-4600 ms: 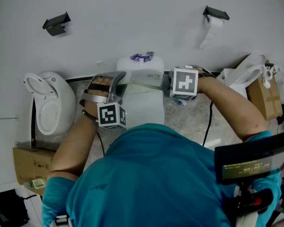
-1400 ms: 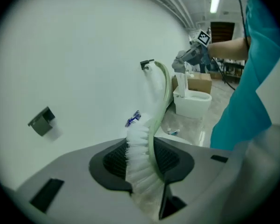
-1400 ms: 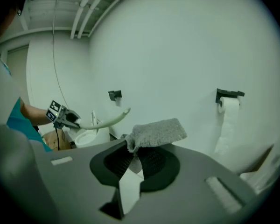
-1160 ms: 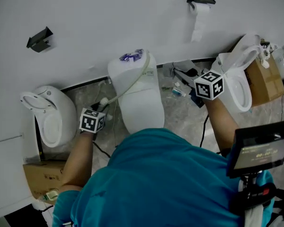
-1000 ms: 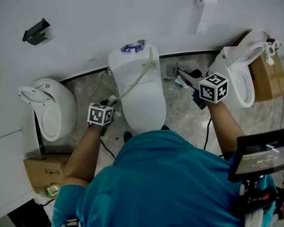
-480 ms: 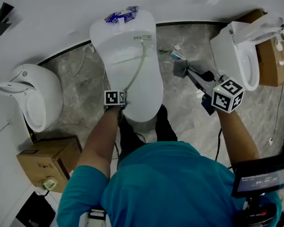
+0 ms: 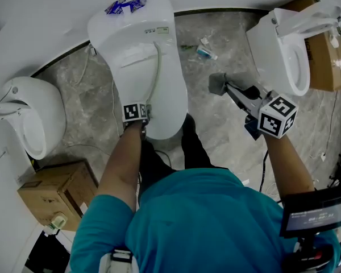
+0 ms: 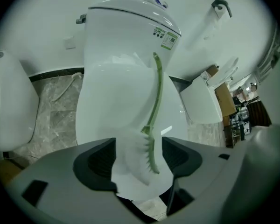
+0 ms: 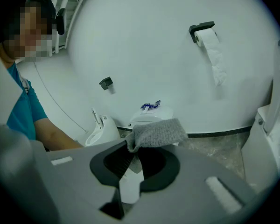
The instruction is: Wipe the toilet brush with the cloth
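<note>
A toilet brush (image 7: 157,75) with a green handle and white bristles lies along the closed lid of the middle toilet (image 7: 131,50). My left gripper (image 7: 143,117) points down at the lid's front end. Its jaws have just been opening and stand apart on either side of the brush head (image 8: 142,153), with the pads off it. The left gripper (image 8: 139,161) is open. At the right, above the floor, my right gripper (image 7: 226,86) is shut on a grey cloth (image 7: 216,83). The cloth (image 9: 156,132) hangs pinched at the right gripper (image 9: 130,146) tips.
A second toilet (image 7: 23,118) stands at the left and a third (image 7: 275,44), seat up, at the right. Cardboard boxes sit at the lower left (image 7: 57,189) and far right (image 7: 324,44). Small litter (image 7: 206,53) lies on the marble floor. A paper-roll holder (image 9: 203,29) is on the wall.
Both hands have come down. The left gripper carried the brush down from beside the toilet onto the lid and spread its jaws. The right gripper, still holding the cloth, sank a little.
</note>
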`<state>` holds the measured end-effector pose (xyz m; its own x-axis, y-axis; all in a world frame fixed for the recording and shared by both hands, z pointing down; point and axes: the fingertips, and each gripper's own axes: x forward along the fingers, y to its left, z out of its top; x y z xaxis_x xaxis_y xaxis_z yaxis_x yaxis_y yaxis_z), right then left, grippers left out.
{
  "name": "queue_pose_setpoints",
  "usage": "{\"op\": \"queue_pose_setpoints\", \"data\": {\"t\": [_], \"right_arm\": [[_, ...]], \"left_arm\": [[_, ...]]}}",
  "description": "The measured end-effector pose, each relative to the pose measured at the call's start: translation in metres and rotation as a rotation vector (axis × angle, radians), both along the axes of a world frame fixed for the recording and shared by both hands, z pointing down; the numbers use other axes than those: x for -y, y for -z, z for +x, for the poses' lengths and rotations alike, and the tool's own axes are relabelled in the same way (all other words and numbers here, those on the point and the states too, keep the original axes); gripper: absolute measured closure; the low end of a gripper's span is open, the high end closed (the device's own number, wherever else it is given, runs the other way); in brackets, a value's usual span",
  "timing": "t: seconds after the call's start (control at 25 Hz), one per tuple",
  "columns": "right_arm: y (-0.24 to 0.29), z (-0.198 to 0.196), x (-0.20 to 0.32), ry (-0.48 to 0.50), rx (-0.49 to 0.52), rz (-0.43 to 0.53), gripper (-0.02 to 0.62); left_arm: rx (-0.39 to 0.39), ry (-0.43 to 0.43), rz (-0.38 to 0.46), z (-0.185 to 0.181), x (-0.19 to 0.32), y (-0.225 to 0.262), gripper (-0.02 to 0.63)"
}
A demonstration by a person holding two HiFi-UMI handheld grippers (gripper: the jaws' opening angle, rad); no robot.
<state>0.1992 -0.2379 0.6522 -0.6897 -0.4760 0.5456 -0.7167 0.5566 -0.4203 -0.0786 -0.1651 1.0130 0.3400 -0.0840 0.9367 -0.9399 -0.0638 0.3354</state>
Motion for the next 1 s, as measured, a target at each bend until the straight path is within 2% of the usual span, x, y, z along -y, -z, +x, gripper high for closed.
{"op": "queue_pose_setpoints", "data": {"t": [0.08, 0.2, 0.28, 0.36, 0.48, 0.6, 0.64, 0.84, 1.0], "right_arm": [[0.005, -0.004, -0.004, 0.008, 0.004, 0.007, 0.560], [0.020, -0.017, -0.004, 0.025, 0.010, 0.034, 0.560], [0.034, -0.026, -0.002, 0.029, 0.019, 0.059, 0.560], [0.051, -0.037, -0.002, 0.028, 0.037, 0.086, 0.560], [0.084, -0.055, -0.002, 0.030, 0.078, 0.128, 0.560], [0.122, -0.076, 0.003, 0.047, 0.113, 0.192, 0.560], [0.135, -0.082, 0.003, 0.055, 0.122, 0.214, 0.560], [0.199, -0.109, -0.007, 0.097, 0.162, 0.305, 0.560], [0.240, -0.126, -0.020, 0.136, 0.179, 0.360, 0.560]], "left_arm": [[-0.026, 0.007, 0.007, 0.002, 0.001, 0.006, 0.261], [-0.052, 0.007, 0.057, -0.004, 0.009, 0.026, 0.255], [-0.102, 0.017, 0.129, -0.007, 0.020, 0.052, 0.253], [-0.192, 0.043, 0.227, -0.011, 0.033, 0.094, 0.255], [-0.335, 0.091, 0.412, -0.030, 0.052, 0.186, 0.255], [-0.421, 0.104, 0.623, -0.061, 0.068, 0.292, 0.258], [-0.432, 0.104, 0.686, -0.072, 0.069, 0.324, 0.270], [-0.445, 0.140, 0.972, -0.119, 0.055, 0.466, 0.428], [-0.467, 0.128, 1.171, -0.139, 0.038, 0.563, 0.540]]}}
